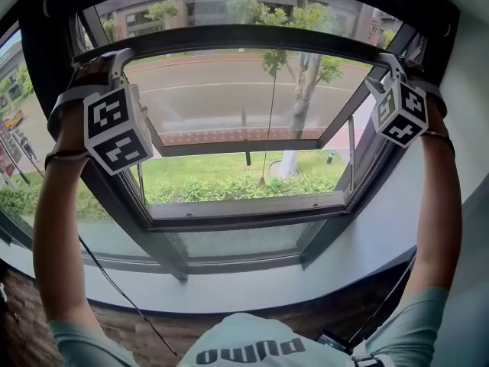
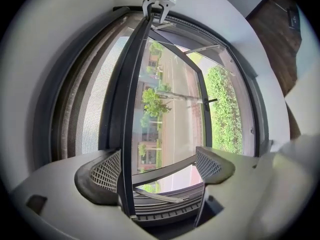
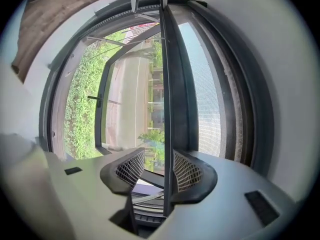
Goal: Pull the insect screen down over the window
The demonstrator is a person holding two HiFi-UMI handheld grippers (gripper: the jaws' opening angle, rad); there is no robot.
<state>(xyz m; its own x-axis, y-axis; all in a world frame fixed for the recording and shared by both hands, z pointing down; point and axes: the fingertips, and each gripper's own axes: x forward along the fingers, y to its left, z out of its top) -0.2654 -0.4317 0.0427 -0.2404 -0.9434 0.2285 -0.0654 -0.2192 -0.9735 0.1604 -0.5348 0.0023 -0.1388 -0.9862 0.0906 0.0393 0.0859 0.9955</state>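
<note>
Screen bar [image 1: 244,35] sits loose between left gripper [image 2: 157,166], wide open, and right gripper [image 3: 158,169], narrower but unclamped, so could slip out, retract.

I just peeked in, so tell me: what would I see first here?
Two arms reach up, and the left grey two-jaw gripper and the right grey two-jaw gripper each straddle the long dark screen bar across the window's top, jaws apart. Behind it the dark-framed window stands open onto a sunny road and green grass.
</note>
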